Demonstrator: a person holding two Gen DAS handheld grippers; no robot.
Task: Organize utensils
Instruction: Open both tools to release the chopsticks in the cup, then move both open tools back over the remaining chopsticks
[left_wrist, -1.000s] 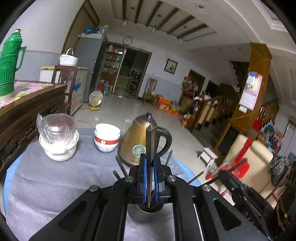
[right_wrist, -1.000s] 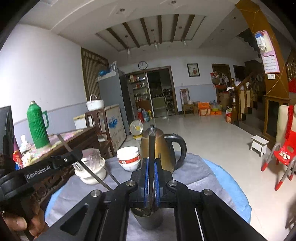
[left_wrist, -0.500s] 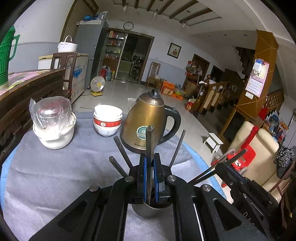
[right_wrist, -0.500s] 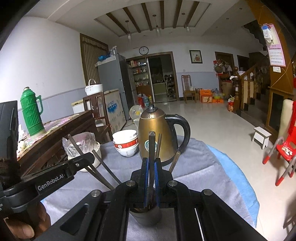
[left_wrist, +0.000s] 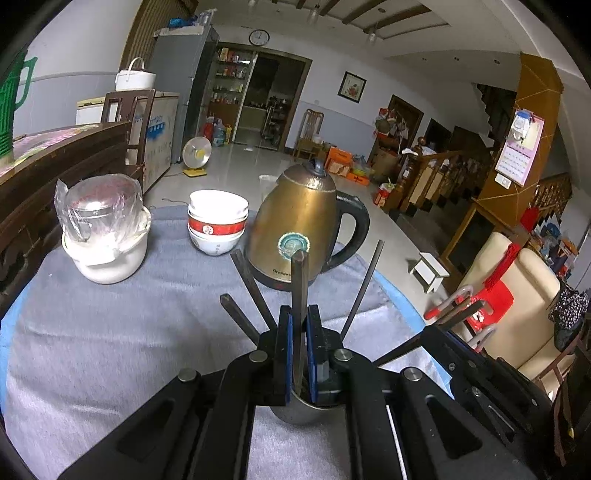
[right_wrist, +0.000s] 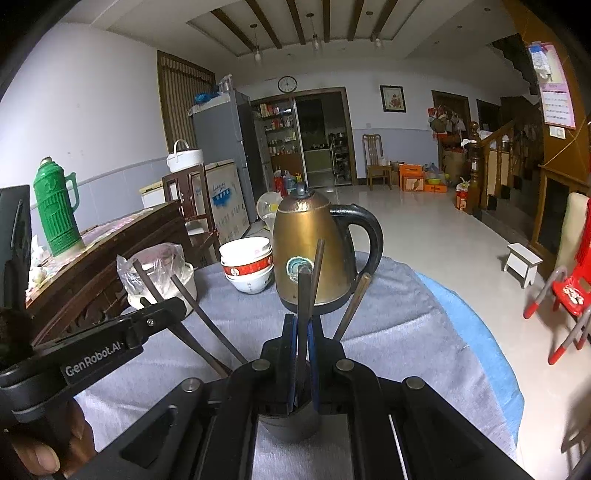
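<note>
A small metal cup (left_wrist: 303, 410) stands on the grey cloth and holds several dark chopsticks (left_wrist: 247, 280) that fan out. My left gripper (left_wrist: 299, 317) is shut on one upright chopstick (left_wrist: 298, 280) whose lower end is in the cup. My right gripper (right_wrist: 303, 325) is shut on another upright chopstick (right_wrist: 303, 299) over the same cup (right_wrist: 288, 424). The other chopsticks (right_wrist: 352, 306) lean out of the cup. The left gripper's body (right_wrist: 92, 354) shows at the left of the right wrist view, the right one's (left_wrist: 472, 373) at the right of the left wrist view.
A brass kettle (left_wrist: 299, 225) stands just behind the cup. Stacked red and white bowls (left_wrist: 216, 221) and a white pot with a plastic-wrapped lid (left_wrist: 103, 232) stand at the back left. A dark wooden cabinet (right_wrist: 103, 251) with a green thermos (right_wrist: 55, 210) is at the left.
Both grippers have lowered with their chopsticks toward the cup, so the table, kettle and bowls sit higher and nearer in view. Both stay shut.
</note>
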